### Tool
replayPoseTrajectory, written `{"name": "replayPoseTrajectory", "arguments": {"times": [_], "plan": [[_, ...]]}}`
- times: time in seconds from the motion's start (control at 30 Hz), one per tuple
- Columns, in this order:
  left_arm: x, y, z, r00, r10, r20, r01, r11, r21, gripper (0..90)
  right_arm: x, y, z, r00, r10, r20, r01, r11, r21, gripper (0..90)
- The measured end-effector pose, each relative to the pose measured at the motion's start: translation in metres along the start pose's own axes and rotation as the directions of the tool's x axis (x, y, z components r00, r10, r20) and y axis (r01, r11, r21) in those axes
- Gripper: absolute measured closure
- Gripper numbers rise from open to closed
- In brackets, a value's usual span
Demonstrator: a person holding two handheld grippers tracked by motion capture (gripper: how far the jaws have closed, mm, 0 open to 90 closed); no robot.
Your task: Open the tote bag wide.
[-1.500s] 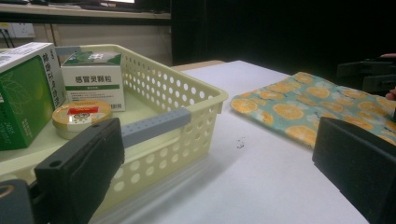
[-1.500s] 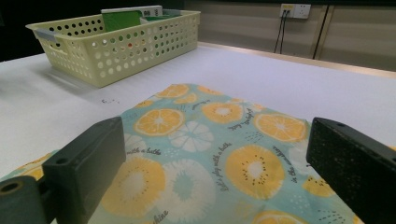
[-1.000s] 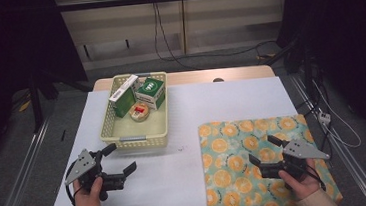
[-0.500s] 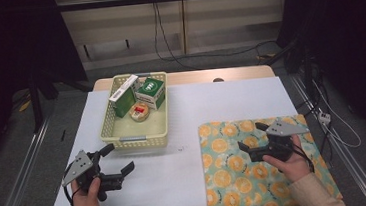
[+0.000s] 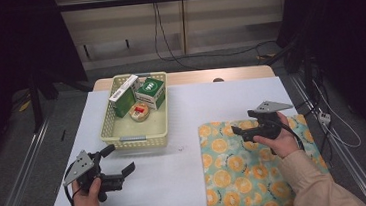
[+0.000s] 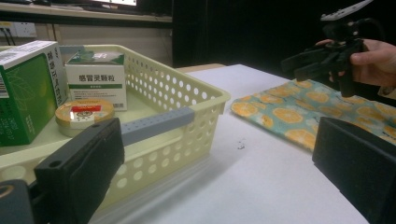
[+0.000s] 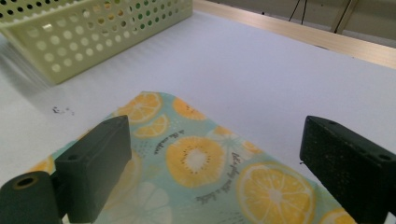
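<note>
basket (image 5: 134, 133): pale yellow perforated plastic, smooth
cloth (image 5: 248, 177): soft printed fabric, matt
table (image 5: 206, 106): white, matt
gripper pads (image 7: 95, 161): black, matt, faintly grainy
tin (image 6: 84, 113): glossy lid

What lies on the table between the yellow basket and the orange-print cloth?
Bare white table, apart from a few tiny dark specks in the left gripper view, separates the basket from the cloth.
</note>
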State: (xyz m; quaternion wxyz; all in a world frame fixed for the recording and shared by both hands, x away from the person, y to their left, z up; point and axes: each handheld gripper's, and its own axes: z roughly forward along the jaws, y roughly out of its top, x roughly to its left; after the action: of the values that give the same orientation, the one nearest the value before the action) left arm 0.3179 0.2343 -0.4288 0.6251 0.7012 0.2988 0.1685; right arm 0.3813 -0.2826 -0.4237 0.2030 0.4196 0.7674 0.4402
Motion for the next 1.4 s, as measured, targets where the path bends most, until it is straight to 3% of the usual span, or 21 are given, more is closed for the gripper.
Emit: {"name": "replayPoseTrajectory", "arguments": {"times": [0.33,0.47,0.57,0.6,0.73,0.87,1.03,1.4], "plan": [[0.0,0.001,0.001,1.0,0.008,0.002,-0.008,1.0,-0.001,2.0,-0.015,0.01,0.025,0.9998,0.001,-0.018,0.001,0.998,0.065,7.8],[0.0,0.002,0.002,0.9999,0.009,0.009,-0.008,0.9999,-0.007,2.0,-0.022,0.01,0.034,0.9987,0.043,-0.027,-0.041,0.996,0.074,8.2],[0.0,0.002,0.003,0.9999,0.01,0.009,-0.01,1.0,-0.001,2.0,-0.023,0.009,0.042,0.9989,0.033,-0.033,-0.029,0.994,0.106,10.0],[0.0,0.002,0.002,0.9999,0.012,0.008,-0.012,0.9999,-0.001,2.0,-0.023,0.008,0.048,0.9992,0.008,-0.038,-0.003,0.992,0.129,12.7],[0.0,0.001,0.001,1.0,0.008,0.005,-0.008,1.0,-0.002,2.0,-0.023,0.006,0.055,0.999,-0.008,-0.044,0.014,0.989,0.148,14.9],[0.0,0.0,-0.001,1.0,0.006,0.0,-0.006,1.0,0.002,2.0,-0.02,-0.001,0.065,0.9962,-0.047,-0.073,0.062,0.974,0.219,26.1],[0.001,0.0,-0.002,1.0,0.005,-0.001,-0.005,1.0,0.001,2.0,-0.016,-0.006,0.065,0.9947,-0.075,-0.071,0.089,0.971,0.221,27.8],[-0.004,0.0,-0.002,0.9999,0.015,0.002,-0.015,0.9998,0.013,2.0,-0.015,-0.002,0.055,0.9892,-0.095,-0.111,0.122,0.956,0.266,68.7]]}}
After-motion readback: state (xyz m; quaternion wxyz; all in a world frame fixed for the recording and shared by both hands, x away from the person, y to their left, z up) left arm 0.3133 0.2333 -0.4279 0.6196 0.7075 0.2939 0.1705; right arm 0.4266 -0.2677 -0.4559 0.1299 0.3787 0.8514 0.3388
